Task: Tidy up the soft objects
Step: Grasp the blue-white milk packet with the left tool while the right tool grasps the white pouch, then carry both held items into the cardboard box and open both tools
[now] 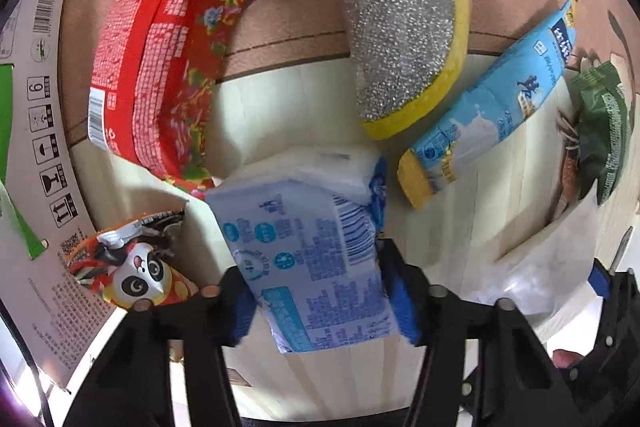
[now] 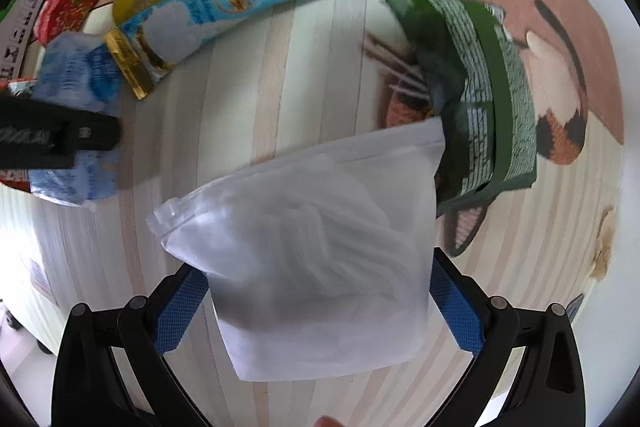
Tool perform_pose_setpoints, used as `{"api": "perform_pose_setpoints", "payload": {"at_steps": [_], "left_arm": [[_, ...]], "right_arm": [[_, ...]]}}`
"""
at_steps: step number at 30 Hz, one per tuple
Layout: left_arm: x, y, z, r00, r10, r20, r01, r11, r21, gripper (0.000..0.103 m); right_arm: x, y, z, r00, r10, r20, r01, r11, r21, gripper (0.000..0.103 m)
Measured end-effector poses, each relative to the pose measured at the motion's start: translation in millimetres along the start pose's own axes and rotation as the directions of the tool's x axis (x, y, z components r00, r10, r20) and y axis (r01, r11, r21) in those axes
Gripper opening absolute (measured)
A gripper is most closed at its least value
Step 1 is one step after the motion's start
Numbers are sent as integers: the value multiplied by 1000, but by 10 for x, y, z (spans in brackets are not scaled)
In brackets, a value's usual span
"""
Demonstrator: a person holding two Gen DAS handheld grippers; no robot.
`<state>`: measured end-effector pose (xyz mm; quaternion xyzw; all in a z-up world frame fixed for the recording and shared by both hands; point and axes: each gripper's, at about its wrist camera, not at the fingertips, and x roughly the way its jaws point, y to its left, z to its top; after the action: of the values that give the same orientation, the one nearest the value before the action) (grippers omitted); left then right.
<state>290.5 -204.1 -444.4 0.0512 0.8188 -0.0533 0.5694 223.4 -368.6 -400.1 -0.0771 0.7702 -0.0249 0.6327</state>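
In the left wrist view, a cardboard box (image 1: 36, 115) fills the left edge. Right of it a red packet (image 1: 148, 67), a sponge (image 1: 404, 19), a blue pouch (image 1: 492, 107) and a green bag (image 1: 600, 131) line the worktop (image 1: 304, 95), seemingly already arranged. At lower centre the left gripper (image 1: 316, 303) clamps a tissue pack (image 1: 312, 259). The right gripper (image 2: 316, 307) holds a frosted zip bag (image 2: 320, 259) at lower centre; both seem left to place.
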Motion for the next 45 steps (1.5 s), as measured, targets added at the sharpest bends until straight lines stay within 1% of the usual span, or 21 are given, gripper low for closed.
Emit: {"api": "perform_pose_setpoints", "payload": {"at_steps": [2, 5, 7, 9, 12, 14, 18, 20, 22, 23, 24, 26, 27, 29, 31, 32, 35, 38, 41, 42, 45], "left_arm": [[-79, 55, -73, 1000, 3, 12, -3, 1000, -11, 43], [-118, 64, -169, 999, 19, 40, -19, 1000, -11, 38], [-203, 70, -285, 997, 32, 65, -31, 999, -12, 36], [-296, 79, -389, 996, 33, 88, -32, 999, -14, 36], [-456, 104, -569, 990, 32, 138, -30, 999, -17, 35], [-593, 149, -765, 984, 17, 176, -14, 1000, -17, 34], [-1072, 372, -1197, 964, -38, 263, 48, 998, -30, 34], [-1362, 565, -1366, 946, -54, 319, 71, 997, -42, 34], [-1747, 924, -1328, 925, -62, 374, 95, 993, -69, 34], [-1845, 1012, -1359, 916, -65, 396, 105, 991, -81, 34], [-2032, 1228, -1454, 904, -64, 423, 116, 988, -99, 34], [-2128, 1477, -1447, 893, -65, 444, 130, 985, -116, 34], [-2207, 1691, -1456, 887, -59, 458, 133, 982, -132, 34], [-2221, 1942, -1399, 883, -47, 468, 135, 979, -155, 34], [-2261, 2366, -1275, 886, -43, 462, 143, 972, -185, 34], [-2186, 2461, -1165, 889, -43, 455, 147, 970, -195, 34], [-2059, 3007, -824, 909, -67, 412, 173, 959, -226, 34], [-1920, 3353, -534, 927, -74, 367, 168, 959, -230, 35], [-1696, 3662, -170, 944, -116, 309, 189, 958, -216, 35], [-1623, 3757, -97, 947, -127, 293, 196, 956, -217, 35], [-1363, 3925, 150, 961, -158, 225, 204, 959, -195, 35]], "right_arm": [[103, -21, 10, 1000, 17, -7, -17, 999, 29, 100], [209, -112, 10, 999, 41, -4, -40, 996, 81, 90], [232, -153, 0, 998, 57, -5, -56, 991, 119, 82], [271, -236, -6, 996, 90, -11, -87, 982, 166, 78], [278, -328, -45, 990, 140, 8, -138, 967, 215, 76], [205, -356, -71, 987, 160, 35, -164, 960, 226, 76], [-19, -258, -126, 973, 211, 94, -227, 949, 218, 76], [-211, -106, -128, 962, 239, 131, -261, 948, 184, 76], [-437, 117, -92, 947, 271, 174, -296, 944, 144, 76], [-576, 271, -64, 936, 292, 195, -318, 940, 120, 76], [-675, 385, -28, 926, 314, 211, -340, 935, 101, 76], [-1027, 638, 11, 902, 362, 234, -385, 921, 60, 76], [-1098, 801, 88, 892, 382, 242, -401, 915, 35, 76], [-1253, 1144, 217, 881, 400, 252, -415, 910, 4, 76], [-1387, 1551, 371, 879, 405, 253, -413, 910, -22, 76], [-1379, 1711, 504, 878, 407, 251, -415, 910, -24, 76], [-1495, 2326, 812, 887, 397, 234, -404, 915, -22, 76], [-1630, 2945, 1128, 905, 373, 207, -380, 925, -5, 76], [-1514, 3377, 1467, 921, 346, 177, -355, 935, 18, 76], [-1513, 3521, 1505, 926, 340, 166, -348, 937, 19, 76], [-1290, 3781, 1767, 942, 310, 131, -316, 948, 28, 76]]}}
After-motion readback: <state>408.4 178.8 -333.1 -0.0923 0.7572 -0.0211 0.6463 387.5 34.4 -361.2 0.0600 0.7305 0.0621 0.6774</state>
